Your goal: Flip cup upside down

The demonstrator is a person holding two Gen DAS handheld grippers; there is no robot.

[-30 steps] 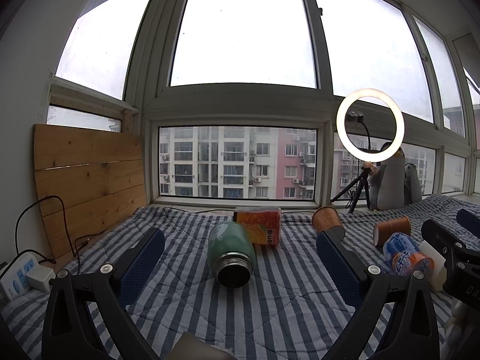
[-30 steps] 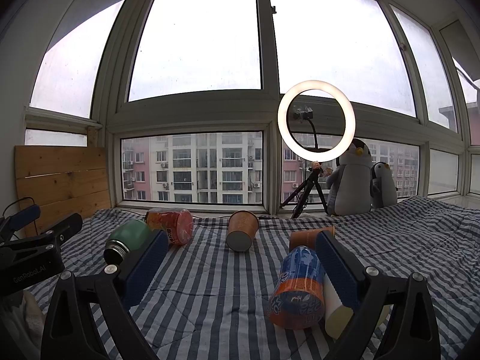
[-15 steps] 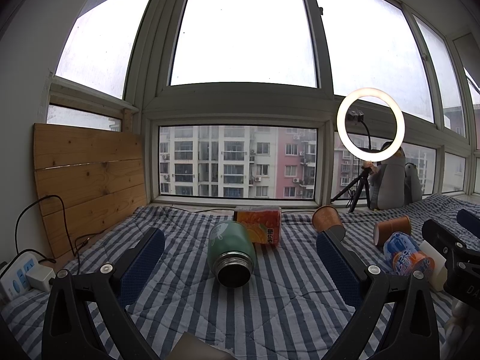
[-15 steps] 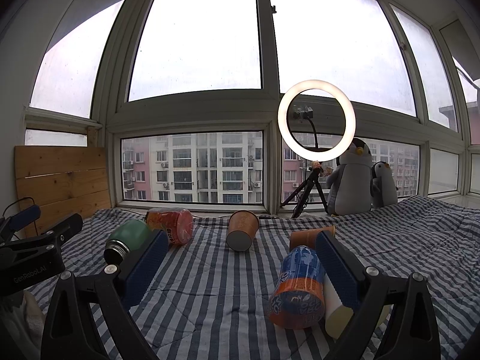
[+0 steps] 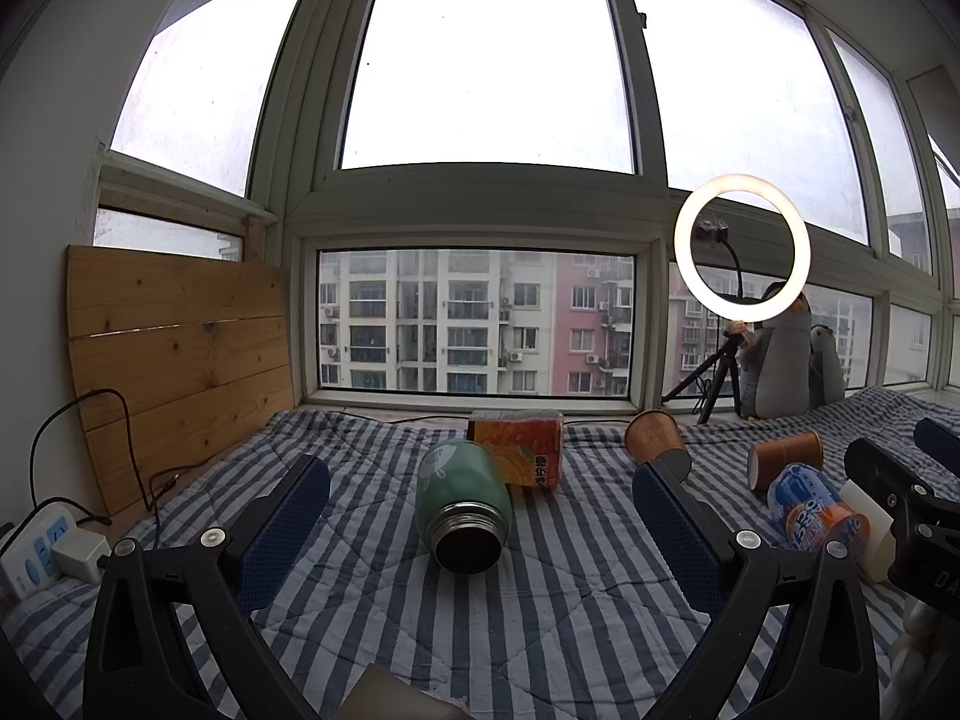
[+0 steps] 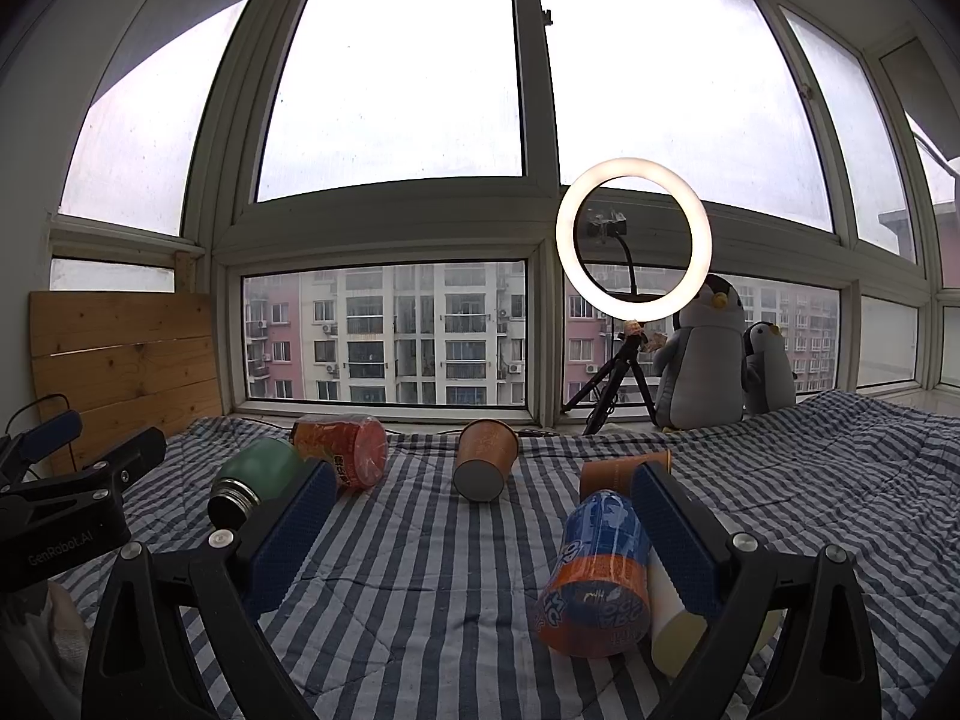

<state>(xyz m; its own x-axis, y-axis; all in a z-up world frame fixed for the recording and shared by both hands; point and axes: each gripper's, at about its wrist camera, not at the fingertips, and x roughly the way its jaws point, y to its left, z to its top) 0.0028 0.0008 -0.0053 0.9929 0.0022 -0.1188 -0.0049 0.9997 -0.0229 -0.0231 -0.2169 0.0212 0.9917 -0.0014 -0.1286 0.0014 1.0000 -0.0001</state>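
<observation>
Striped bedding (image 5: 540, 612) covers the surface under both tools: the left gripper (image 5: 480, 516) has its jaws spread wide around a green flask (image 5: 465, 504) lying on its side without touching it, and the right gripper (image 6: 480, 516) is likewise spread and holds nothing, its right finger (image 6: 675, 540) hiding most of a white cup (image 6: 675, 624). Just beside that cup lies a blue-and-orange bottle (image 6: 600, 582), then two brown paper cups on their sides: one cup (image 6: 485, 459) mid-bed, the other cup (image 6: 612, 474) partly hidden behind the finger. Farther back an orange bottle (image 6: 348, 450) lies by the window, with a ring light (image 6: 633, 240) and two toy penguins (image 6: 702, 354).
</observation>
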